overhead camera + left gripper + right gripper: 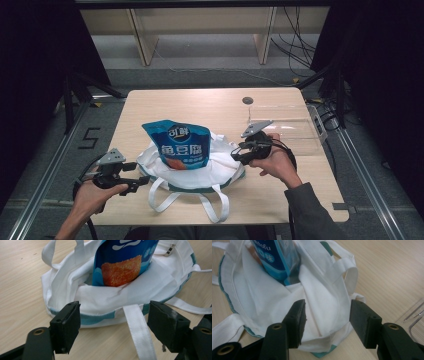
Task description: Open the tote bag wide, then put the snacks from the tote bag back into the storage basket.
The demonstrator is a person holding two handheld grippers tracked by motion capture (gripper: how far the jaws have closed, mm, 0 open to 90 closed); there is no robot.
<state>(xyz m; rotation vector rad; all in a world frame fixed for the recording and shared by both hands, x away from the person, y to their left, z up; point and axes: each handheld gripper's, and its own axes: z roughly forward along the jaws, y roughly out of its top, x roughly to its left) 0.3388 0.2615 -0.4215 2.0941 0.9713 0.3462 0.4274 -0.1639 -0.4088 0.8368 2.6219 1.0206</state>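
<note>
Blue snack pouch [177, 145] is seen upright in white tote bag [220, 165], mid-table. L gripper [137, 184] is held apart, off bag's near-left edge; R gripper [236, 154], jaws apart w/ cloth between, unclamped, is nearer.

A light wooden table [165, 107] stands in a dark room. In the middle lies a white cloth bag [192, 172] with a green edge. Its two white handles [210, 202] loop toward the near edge of the table. A blue snack pouch [177, 145] with white letters sticks up out of the bag.

A hand holds the left gripper [142, 182] just beside the bag's left side. Its jaws are apart and nothing is between them. Another hand holds the right gripper [236, 156] at the bag's right edge. A clear plastic box [295, 131] sits on the right part of the table, near the right hand.
</note>
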